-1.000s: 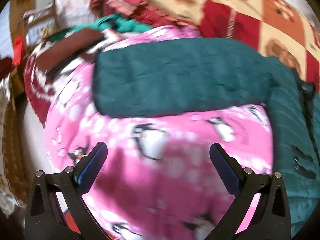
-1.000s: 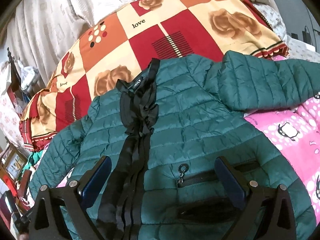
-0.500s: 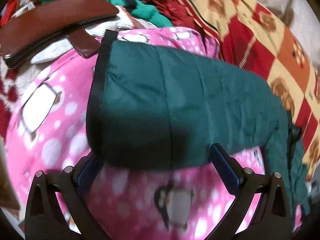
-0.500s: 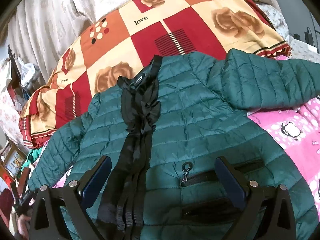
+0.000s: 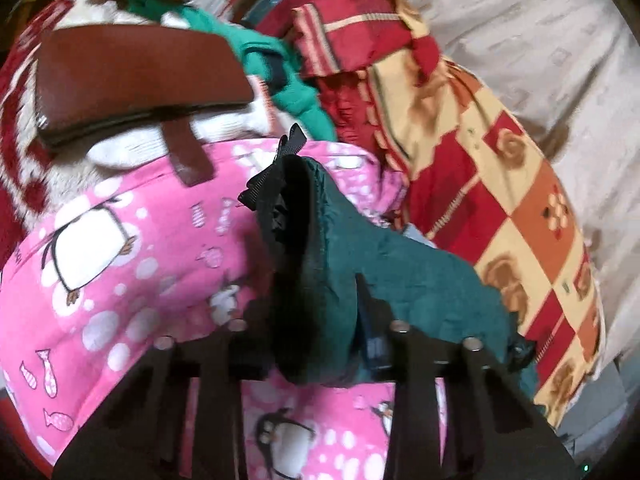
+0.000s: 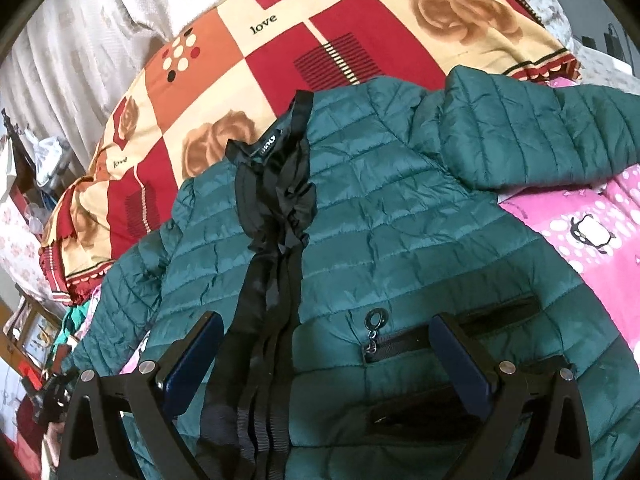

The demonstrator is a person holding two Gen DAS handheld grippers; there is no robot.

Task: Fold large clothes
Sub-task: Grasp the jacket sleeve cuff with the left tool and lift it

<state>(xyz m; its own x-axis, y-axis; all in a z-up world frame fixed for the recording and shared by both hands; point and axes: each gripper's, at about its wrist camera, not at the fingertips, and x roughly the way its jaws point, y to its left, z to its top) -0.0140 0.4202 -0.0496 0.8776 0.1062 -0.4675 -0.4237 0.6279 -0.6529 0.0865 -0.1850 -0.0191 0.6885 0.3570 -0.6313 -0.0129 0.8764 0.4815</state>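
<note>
A dark green quilted jacket [image 6: 400, 216] with black trim lies face up on a pink penguin blanket [image 6: 592, 236]. Its right sleeve [image 6: 552, 128] is folded across toward the chest. My right gripper [image 6: 324, 360] is open and hovers over the lower front near a zip pocket [image 6: 404, 344]. In the left wrist view my left gripper [image 5: 316, 320] is shut on the cuff end of the left sleeve [image 5: 320, 248], which is bunched and lifted off the pink blanket [image 5: 132, 256].
A patchwork rose quilt [image 6: 320, 40] lies behind the jacket and also shows in the left wrist view [image 5: 500, 184]. A brown leather wallet [image 5: 132, 76] and a bright green garment [image 5: 280, 76] lie beyond the sleeve. Grey bedding [image 5: 540, 40] fills the back.
My left gripper moved forward over the sleeve end and closed on it, lifting it. My right gripper stayed open and barely shifted.
</note>
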